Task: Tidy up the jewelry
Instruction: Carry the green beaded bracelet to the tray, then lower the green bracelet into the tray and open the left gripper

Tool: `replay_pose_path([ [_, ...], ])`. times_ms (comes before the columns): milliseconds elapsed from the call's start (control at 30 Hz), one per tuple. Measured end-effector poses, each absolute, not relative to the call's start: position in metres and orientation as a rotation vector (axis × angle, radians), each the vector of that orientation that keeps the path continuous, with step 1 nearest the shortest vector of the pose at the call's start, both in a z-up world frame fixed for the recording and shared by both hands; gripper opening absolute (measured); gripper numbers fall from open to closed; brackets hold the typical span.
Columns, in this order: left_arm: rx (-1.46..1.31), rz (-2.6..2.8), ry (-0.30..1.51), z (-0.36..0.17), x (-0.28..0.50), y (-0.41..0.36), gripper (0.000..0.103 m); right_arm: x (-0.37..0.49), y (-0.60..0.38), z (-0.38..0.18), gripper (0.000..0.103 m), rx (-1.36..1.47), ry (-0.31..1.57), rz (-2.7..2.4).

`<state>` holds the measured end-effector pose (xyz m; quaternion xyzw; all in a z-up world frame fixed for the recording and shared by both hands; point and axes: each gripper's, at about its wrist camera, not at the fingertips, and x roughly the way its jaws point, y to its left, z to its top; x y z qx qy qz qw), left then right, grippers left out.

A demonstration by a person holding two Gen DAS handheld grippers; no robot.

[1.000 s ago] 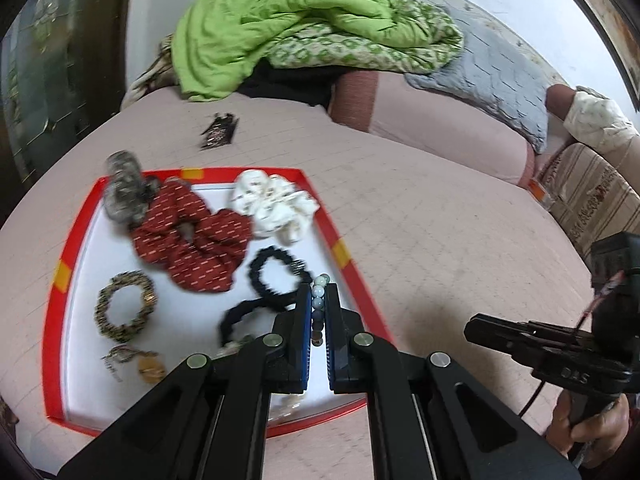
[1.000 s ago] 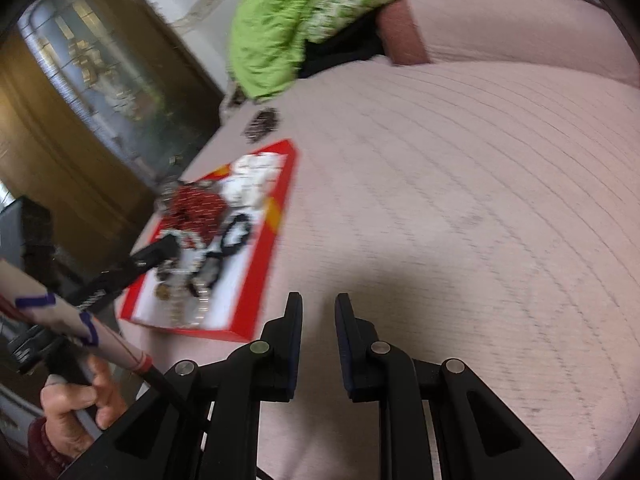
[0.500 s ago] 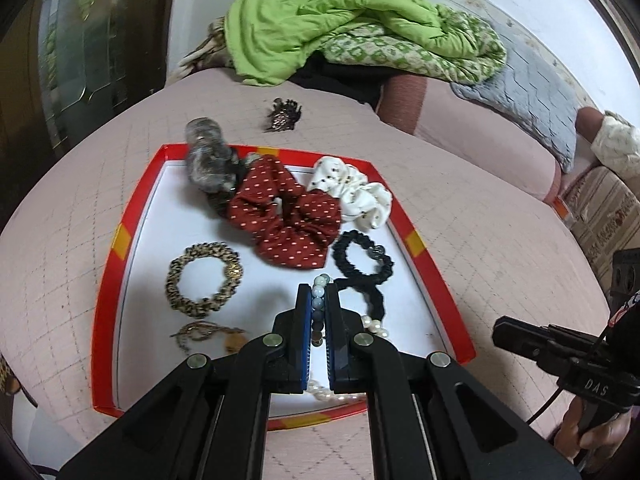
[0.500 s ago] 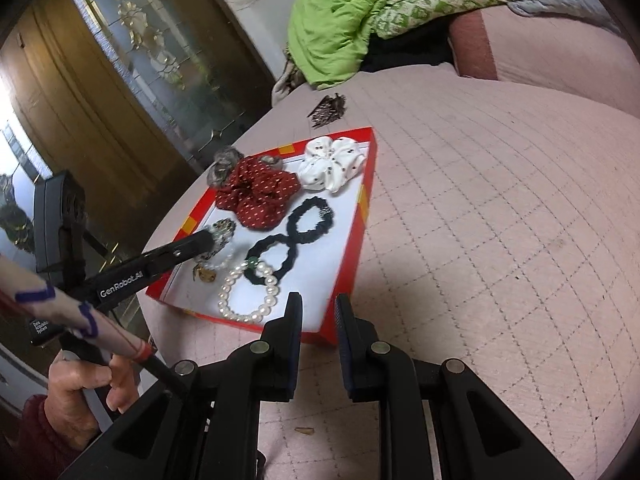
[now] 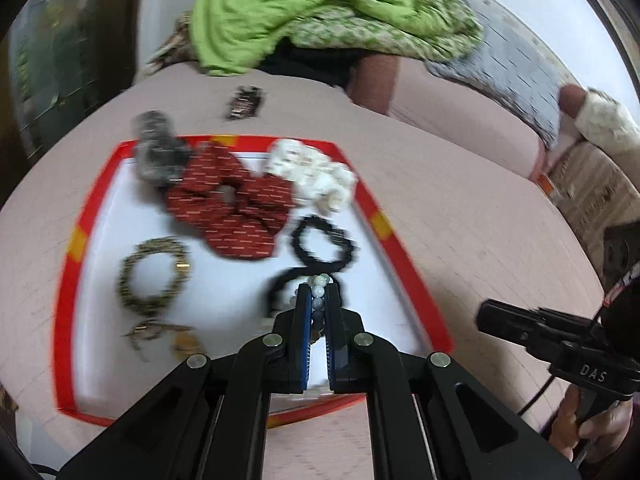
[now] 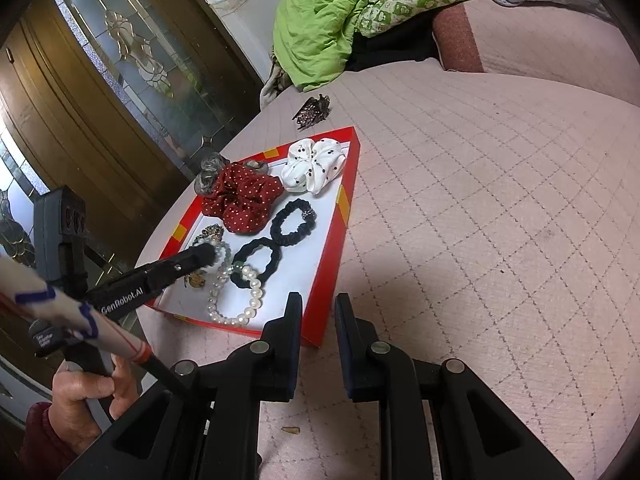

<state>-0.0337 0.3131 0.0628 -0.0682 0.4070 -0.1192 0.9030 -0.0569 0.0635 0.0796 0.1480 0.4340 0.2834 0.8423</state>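
Observation:
A red-rimmed white tray (image 5: 404,276) (image 6: 340,236) lies on the pink quilted surface. It holds a red dotted scrunchie (image 5: 228,212) (image 6: 244,196), a white scrunchie (image 5: 316,176) (image 6: 314,164), a grey scrunchie (image 5: 156,152), two black hair ties (image 5: 324,240) (image 6: 292,222), a leopard bracelet (image 5: 152,272) and a pearl bracelet (image 6: 236,300). My left gripper (image 5: 319,292) (image 6: 208,256) is shut on a pale green bead bracelet (image 5: 318,288) (image 6: 222,250) above the tray. My right gripper (image 6: 318,312) is open and empty, in front of the tray's near corner.
A dark hair claw (image 5: 244,102) (image 6: 312,108) lies on the quilt beyond the tray. A green blanket (image 5: 288,4) (image 6: 320,24) and patterned bedding are heaped at the back. A glass-panelled wooden door (image 6: 100,92) stands on the left.
My left gripper has shifted over the tray with the bead bracelet still in it; its view is blurred by motion. My right gripper has moved a little closer to the tray.

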Motion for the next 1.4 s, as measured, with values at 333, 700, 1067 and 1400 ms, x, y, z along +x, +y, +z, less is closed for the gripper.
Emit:
replay_pose_path([
  [333, -0.070, -0.342, 0.917, 0.047, -0.019, 0.251, 0.006, -0.054, 0.053, 0.075, 0.019, 0.330, 0.924, 0.571],
  [700, -0.063, -0.330, 0.948, 0.041, -0.015, 0.248, 0.008, -0.052, 0.051, 0.073, 0.019, 0.339, 0.927, 0.567],
  [1067, -0.113, -0.252, 0.835, 0.065, -0.030, 0.283, 0.031, -0.053, 0.050, 0.073, 0.020, 0.340, 0.918, 0.553],
  [1400, -0.338, -0.030, 0.746, 0.080, -0.064, 0.369, 0.045, -0.055, 0.048, 0.076, 0.024, 0.341, 0.906, 0.555],
])
